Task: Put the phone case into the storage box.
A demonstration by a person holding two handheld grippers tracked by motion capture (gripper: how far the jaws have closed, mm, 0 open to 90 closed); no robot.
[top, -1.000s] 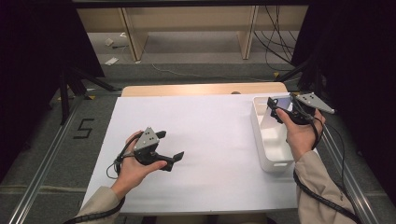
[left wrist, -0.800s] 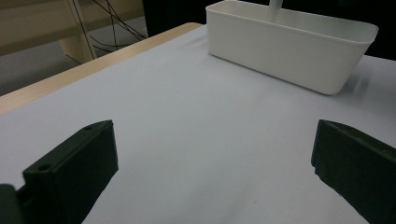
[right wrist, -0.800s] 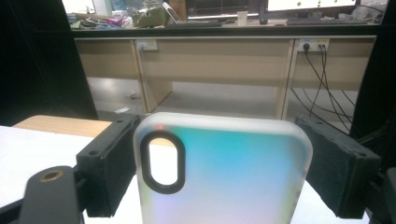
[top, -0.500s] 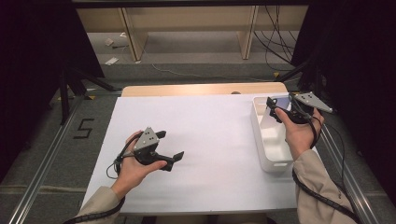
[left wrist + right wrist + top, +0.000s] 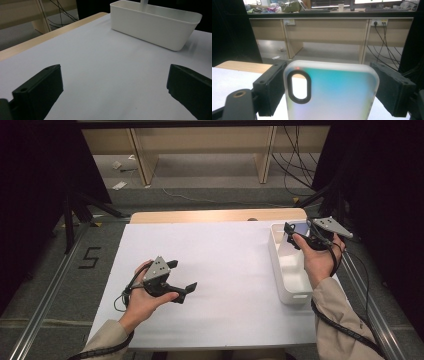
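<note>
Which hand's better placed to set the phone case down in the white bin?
Right. Its tongs already grip the phone case above the white bin. The left tongs are open on the mat, apart from the bin.

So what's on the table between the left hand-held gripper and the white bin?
Nothing: in the left gripper view, bare white tabletop stretches from the left hand-held gripper to the white bin.

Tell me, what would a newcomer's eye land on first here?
Probably the phone case, frosted with a teal-to-pink sheen, clamped between the right gripper's black jaws above the white bin at the table's right edge. Next, the left gripper low over the bare white table, its jaws wide apart and holding nothing.
</note>
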